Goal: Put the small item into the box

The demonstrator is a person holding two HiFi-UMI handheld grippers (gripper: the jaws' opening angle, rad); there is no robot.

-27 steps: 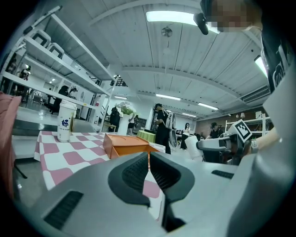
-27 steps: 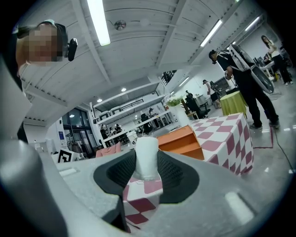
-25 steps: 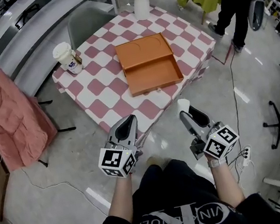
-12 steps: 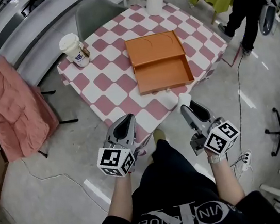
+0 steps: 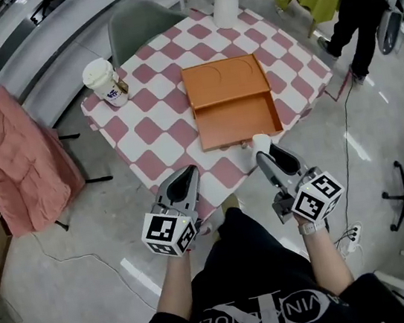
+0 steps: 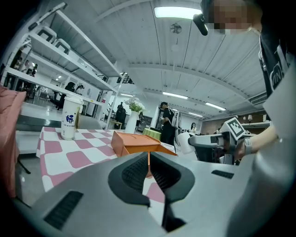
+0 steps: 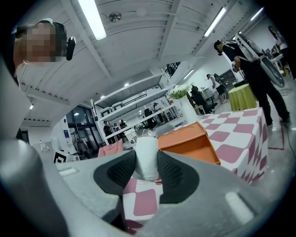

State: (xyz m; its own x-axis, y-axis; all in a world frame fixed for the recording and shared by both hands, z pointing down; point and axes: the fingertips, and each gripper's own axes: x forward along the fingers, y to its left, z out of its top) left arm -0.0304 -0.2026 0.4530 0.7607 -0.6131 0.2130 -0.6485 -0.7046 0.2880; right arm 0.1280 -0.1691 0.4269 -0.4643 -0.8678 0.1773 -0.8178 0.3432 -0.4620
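My left hand-held gripper (image 6: 148, 170) is clamped shut on nothing, just off the counter (image 5: 148, 131) edge. The open orange box (image 5: 233, 118) sits mid-counter. My right hand-held gripper (image 7: 147, 175) pinches the small white item (image 7: 147, 152) just short of the box's near wall. Let go here and I reckon it lands outside, maybe on the floor.

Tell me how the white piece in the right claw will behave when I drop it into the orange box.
Probably light: the white piece sits small in the right claw. Its rounded, tube-like shape suggests it may roll, though the orange box has raised walls that should likely stop it. Its matte surface seems unlikely to slip.
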